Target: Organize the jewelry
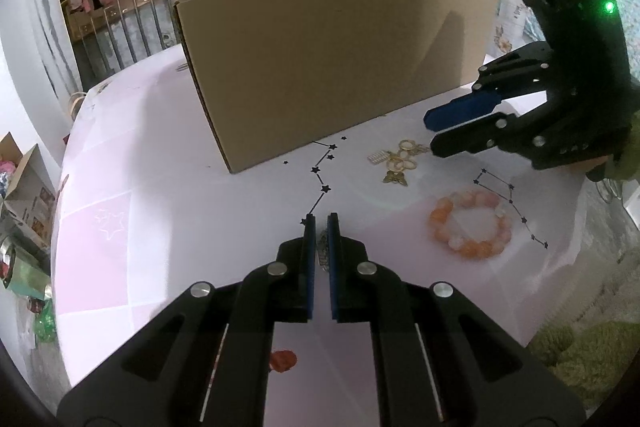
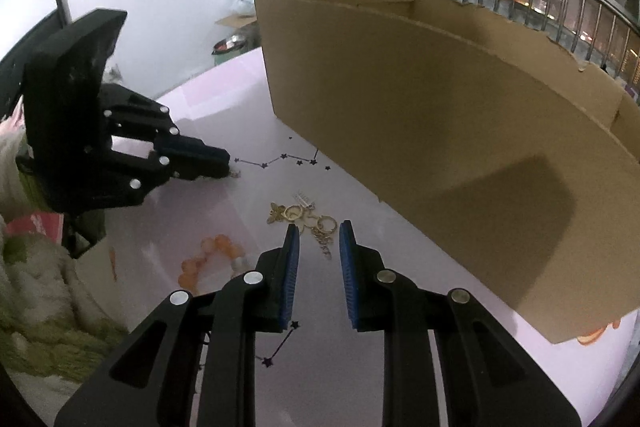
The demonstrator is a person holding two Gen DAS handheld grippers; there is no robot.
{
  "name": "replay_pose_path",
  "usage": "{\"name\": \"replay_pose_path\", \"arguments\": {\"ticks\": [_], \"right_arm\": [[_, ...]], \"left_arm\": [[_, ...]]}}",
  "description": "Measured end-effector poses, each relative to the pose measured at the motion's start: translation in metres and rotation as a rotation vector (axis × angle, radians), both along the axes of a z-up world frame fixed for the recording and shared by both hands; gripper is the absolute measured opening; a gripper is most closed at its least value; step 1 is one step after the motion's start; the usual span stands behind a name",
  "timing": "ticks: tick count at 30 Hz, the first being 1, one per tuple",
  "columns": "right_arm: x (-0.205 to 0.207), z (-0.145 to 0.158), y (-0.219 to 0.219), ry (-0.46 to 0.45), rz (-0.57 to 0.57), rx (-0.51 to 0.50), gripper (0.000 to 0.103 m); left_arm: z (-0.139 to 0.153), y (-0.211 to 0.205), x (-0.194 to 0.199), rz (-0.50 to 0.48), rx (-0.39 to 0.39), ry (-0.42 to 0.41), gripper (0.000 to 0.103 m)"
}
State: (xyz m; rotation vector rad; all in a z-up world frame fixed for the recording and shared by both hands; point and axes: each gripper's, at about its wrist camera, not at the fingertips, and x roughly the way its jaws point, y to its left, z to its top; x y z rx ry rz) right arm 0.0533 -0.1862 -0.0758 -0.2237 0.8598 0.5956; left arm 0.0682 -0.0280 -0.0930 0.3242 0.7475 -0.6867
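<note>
Early days: the left hand-held gripper (image 1: 321,223) is clamped on a small chain (image 1: 322,251) on the bench (image 1: 168,195). The right hand-held gripper (image 2: 319,231), jaws apart and empty, hovers over the gold charms (image 2: 308,217). The bead bracelet (image 1: 471,225) lies loose near the box (image 1: 332,67).

Table (image 1: 160,187), pale pink top printed with thin black star-and-line figures. On it: one tall cardboard box (image 1: 328,67) standing at the far side; a cluster of gold key rings and charms (image 1: 398,161) near the box (butterfly charm among them); an orange-and-white bead bracelet (image 1: 472,225), lying flat nearer the edge.
</note>
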Motion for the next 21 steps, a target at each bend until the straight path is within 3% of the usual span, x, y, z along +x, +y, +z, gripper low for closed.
{"name": "replay_pose_path", "arguments": {"ticks": [11, 21], "right_arm": [[0.004, -0.003, 0.012, 0.011, 0.011, -0.021, 0.005], [-0.002, -0.002, -0.004, 0.048, -0.044, 0.015, 0.002]], "left_arm": [[0.000, 0.000, 0.001, 0.004, -0.005, 0.003, 0.005], [0.000, 0.001, 0.002, 0.002, -0.005, 0.002, 0.005]]}}
